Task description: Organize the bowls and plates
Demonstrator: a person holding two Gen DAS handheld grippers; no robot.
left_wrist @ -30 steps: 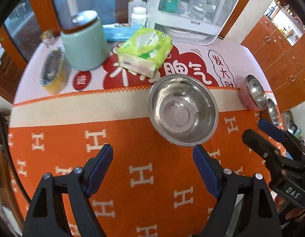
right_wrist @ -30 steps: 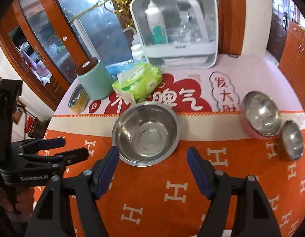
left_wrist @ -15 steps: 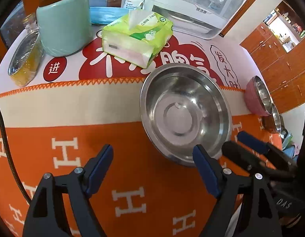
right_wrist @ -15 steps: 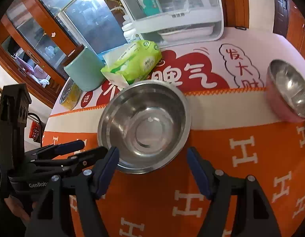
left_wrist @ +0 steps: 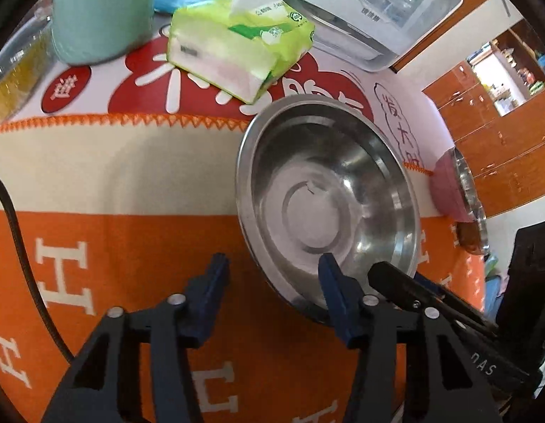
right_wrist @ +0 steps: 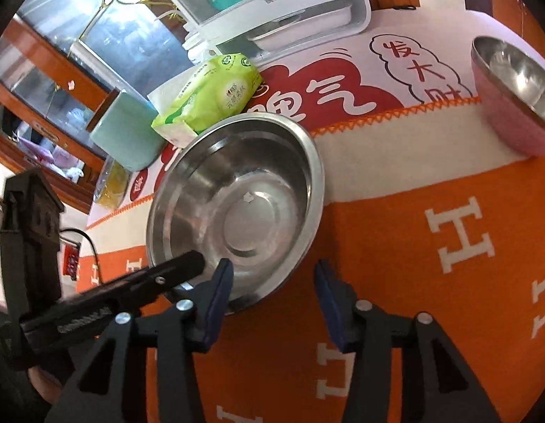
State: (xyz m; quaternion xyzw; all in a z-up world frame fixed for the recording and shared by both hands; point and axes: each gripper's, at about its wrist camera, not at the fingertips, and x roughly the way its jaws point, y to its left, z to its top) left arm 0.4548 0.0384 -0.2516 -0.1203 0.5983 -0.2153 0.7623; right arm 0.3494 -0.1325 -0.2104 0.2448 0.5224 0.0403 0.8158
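A large steel bowl [left_wrist: 329, 201] sits on the orange cloth; it also shows in the right wrist view [right_wrist: 237, 204]. My left gripper [left_wrist: 272, 268] is open, its jaws astride the bowl's near rim, the right finger over the inside. My right gripper [right_wrist: 272, 275] is open, astride the same near rim, its left finger over the inside. A pink bowl with steel lining [right_wrist: 515, 95] stands to the right; it shows at the edge of the left wrist view [left_wrist: 452, 190]. A smaller steel bowl [left_wrist: 473, 232] sits beside it.
A green tissue pack [left_wrist: 237, 46] lies just behind the big bowl. A mint canister [right_wrist: 126, 137] and a yellow-filled tin [left_wrist: 15, 70] stand at the back left. A white dish cabinet [right_wrist: 272, 3] stands at the back.
Both grippers have moved forward and down to the large bowl's near rim. Their jaws have narrowed and now straddle the rim, side by side.
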